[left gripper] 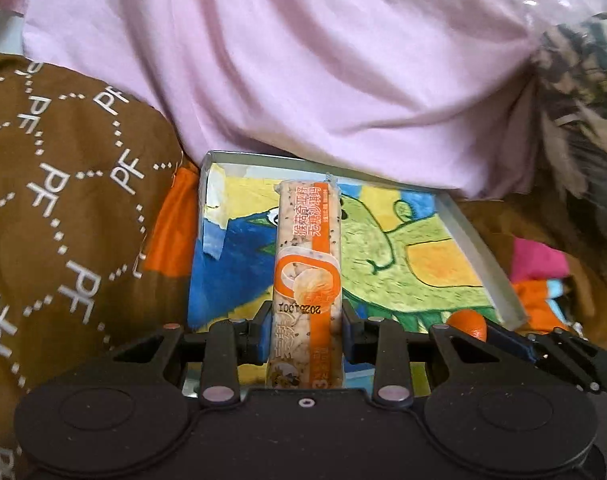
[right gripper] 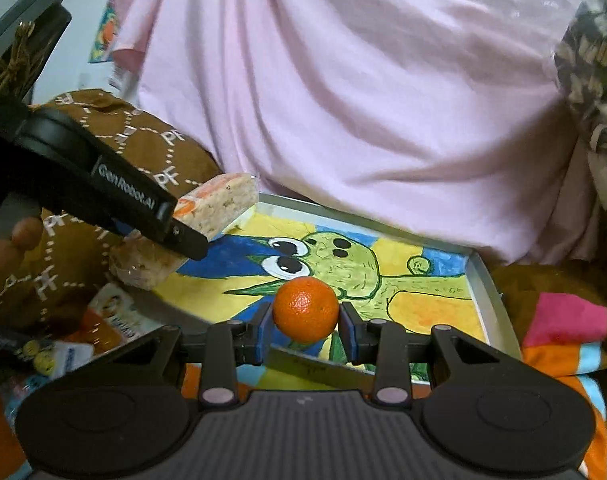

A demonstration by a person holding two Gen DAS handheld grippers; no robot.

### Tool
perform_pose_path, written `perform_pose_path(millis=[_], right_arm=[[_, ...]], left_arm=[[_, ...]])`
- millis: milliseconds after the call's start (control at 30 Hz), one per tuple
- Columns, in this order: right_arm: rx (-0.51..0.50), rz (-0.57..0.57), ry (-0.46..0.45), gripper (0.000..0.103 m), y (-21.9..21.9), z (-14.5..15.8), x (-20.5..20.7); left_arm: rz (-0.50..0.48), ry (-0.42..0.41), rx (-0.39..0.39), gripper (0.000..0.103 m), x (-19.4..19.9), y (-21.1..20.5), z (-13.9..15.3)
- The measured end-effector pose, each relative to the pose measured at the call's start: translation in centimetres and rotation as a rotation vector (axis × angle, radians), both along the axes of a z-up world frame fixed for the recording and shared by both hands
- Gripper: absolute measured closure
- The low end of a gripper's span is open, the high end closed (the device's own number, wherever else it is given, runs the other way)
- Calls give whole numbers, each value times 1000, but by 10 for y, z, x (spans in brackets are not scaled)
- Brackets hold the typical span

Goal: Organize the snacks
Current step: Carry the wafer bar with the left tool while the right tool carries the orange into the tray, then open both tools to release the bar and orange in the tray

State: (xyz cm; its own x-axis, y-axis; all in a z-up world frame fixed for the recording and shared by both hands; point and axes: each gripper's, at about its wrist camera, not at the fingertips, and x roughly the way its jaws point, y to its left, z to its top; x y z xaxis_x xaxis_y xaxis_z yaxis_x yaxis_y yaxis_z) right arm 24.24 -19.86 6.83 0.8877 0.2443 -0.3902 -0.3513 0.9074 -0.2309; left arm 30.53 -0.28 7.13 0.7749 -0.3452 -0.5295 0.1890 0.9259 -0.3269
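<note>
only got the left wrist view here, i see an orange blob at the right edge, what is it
Observer: A small orange fruit, clamped between the pads of the right hand-held gripper.
Operator: is it over the tray
Observer: Yes, it hangs above the near edge of the painted tray, not resting on it.
Operator: any more snacks i cant see
Observer: Several snack packets lie left of the tray, outside it, below your left hand-held gripper, which grips the snack bar.
</note>
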Motion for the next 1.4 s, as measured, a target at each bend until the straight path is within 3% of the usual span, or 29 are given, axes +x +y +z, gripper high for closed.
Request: perform_pose_path(millis=[233,533,733,900,1100,1400], right_arm=[[-9,-31,60,64,-1,-15,32],[11,-64,79,62,-6,-25,42],[34,-80,79,40,-10,-24,43],[76,-89,66,20,-14,-21,33],[147,-110,27,1,-19,-13,7],[205,-118,-76,0,-22,5,-49]], left_arm=[[22,51,10,69,31,-8,-26],[41,72,0,68,38,-6,-41],[52,70,8,52,31,-7,-42],[62,28,14,26,19,-4,-33],[74,-52,35,3,-10,0,-18],[90,-167,80,1,-67,10,4]])
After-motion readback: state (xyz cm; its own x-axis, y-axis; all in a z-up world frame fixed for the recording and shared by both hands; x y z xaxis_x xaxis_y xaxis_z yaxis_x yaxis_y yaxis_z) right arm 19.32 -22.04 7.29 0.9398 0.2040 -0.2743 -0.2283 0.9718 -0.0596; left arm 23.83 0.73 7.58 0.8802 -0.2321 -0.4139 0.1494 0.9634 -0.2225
